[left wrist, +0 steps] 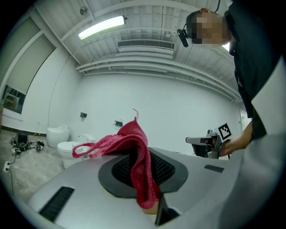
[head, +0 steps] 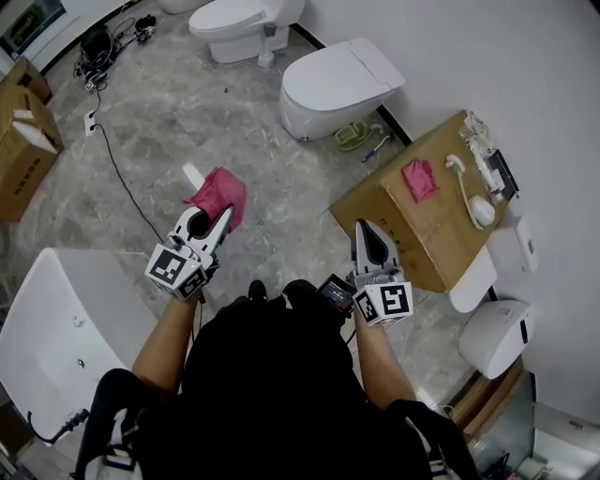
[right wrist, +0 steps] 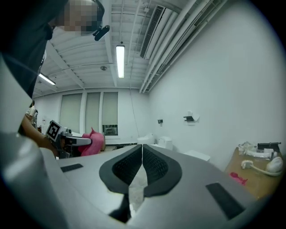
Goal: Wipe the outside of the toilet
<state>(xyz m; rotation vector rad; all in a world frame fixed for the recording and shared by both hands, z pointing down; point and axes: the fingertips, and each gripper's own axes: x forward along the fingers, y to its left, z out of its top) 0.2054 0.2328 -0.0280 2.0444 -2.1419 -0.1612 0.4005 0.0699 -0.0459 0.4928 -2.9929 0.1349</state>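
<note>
My left gripper (head: 210, 214) is shut on a red cloth (head: 221, 194), held above the marble floor. In the left gripper view the red cloth (left wrist: 137, 154) drapes over the closed pads and hangs to the left. My right gripper (head: 365, 231) is shut with nothing in it; its pads (right wrist: 152, 166) meet in the right gripper view. A white toilet (head: 334, 84) with its lid down stands ahead by the wall, well beyond both grippers. A second white toilet (head: 240, 24) stands farther back to the left.
A cardboard box (head: 441, 234) at the right carries a pink cloth (head: 419, 178) and a hand shower (head: 474, 204). A white basin (head: 56, 328) lies at lower left. Cardboard boxes (head: 21, 141) and a floor cable (head: 122, 178) are at far left.
</note>
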